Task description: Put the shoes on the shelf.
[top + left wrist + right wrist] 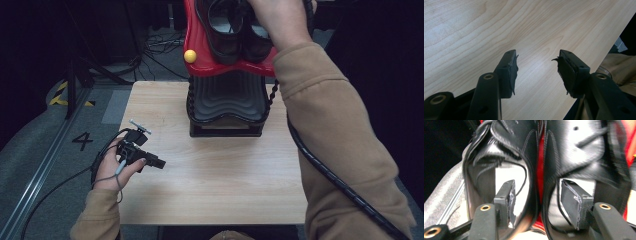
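A pale wood table (210, 170) stands on grey floor (45, 150) in a dark room; cables (160, 42) lie on the floor beyond it, a "4" (82, 141) is marked to its left, and yellow-black tape (60, 92) shows farther left.

At the table's far edge sits one black ribbed stand (227, 107) with one red tray (197, 50) on top, a single yellow ball (190, 56) on the tray's left rim.

Two black shoes (506, 152) sit side by side on the tray. The right claw (537, 202) is at the shoes' heels, spread, one jaw inside each shoe's opening, with the two inner walls between the jaws; the pads do not press them.

The left claw (537, 72), near the table's left edge and well apart from the stand, is spread wide with bare wood between its jaws.
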Demonstrator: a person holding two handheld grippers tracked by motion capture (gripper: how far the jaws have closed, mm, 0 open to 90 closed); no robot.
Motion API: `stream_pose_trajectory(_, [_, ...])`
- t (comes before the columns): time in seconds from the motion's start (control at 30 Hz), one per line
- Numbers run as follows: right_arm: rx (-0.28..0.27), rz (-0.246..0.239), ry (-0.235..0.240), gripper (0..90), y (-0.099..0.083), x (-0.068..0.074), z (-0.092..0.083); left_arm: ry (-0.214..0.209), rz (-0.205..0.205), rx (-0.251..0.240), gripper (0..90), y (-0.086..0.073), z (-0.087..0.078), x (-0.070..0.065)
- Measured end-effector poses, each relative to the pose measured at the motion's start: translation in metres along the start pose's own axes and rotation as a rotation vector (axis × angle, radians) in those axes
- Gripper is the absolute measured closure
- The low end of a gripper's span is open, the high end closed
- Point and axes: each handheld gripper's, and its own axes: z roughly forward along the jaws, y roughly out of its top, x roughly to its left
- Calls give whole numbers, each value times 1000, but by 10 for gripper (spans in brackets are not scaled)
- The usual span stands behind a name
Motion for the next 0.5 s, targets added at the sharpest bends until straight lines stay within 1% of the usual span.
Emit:
stream_pose_trajectory(0.03, [-2,-26,6,456,-4,-3,-8,-3,15,7,501,0,0,0])
stream_pose_trajectory(0.07, [-1,-45,8,449,-7,-5,-13,5,12,2,501,0,0,-2])
stream_pose_trajectory(0.1, [-2,-66,2,439,-11,-7,-19,0,8,7,500,1,0,-3])
stream_pose_trajectory(0.13, [-10,-107,-7,434,-15,-11,-24,10,14,8,501,1,0,-4])
stream_pose_trajectory(0.17, [-10,-131,-8,429,-19,-14,-30,12,14,8,500,2,-1,-5])
stream_pose_trajectory(0.2, [-6,-143,-3,429,-24,-18,-36,8,8,8,500,2,-1,-6])
stream_pose_trajectory(0.23, [-3,-166,5,429,-29,-24,-41,19,16,6,500,2,-1,-7])
stream_pose_trajectory(0.3, [-2,-179,38,427,-38,-35,-52,25,23,7,499,2,-2,-8])
stream_pose_trajectory(0.33, [1,-187,41,427,-43,-40,-57,14,8,7,499,2,-2,-9])
stream_pose_trajectory(0.37, [2,-193,42,427,-48,-46,-61,27,17,7,499,1,-2,-9])
stream_pose_trajectory(0.43, [5,-217,53,421,-58,-56,-68,25,20,15,498,0,-4,-10])
stream_pose_trajectory(0.47, [7,-217,60,420,-63,-62,-72,25,11,6,497,0,-4,-11])
stream_pose_trajectory(0.5, [7,-221,72,420,-68,-67,-75,24,8,10,498,-1,-4,-11])
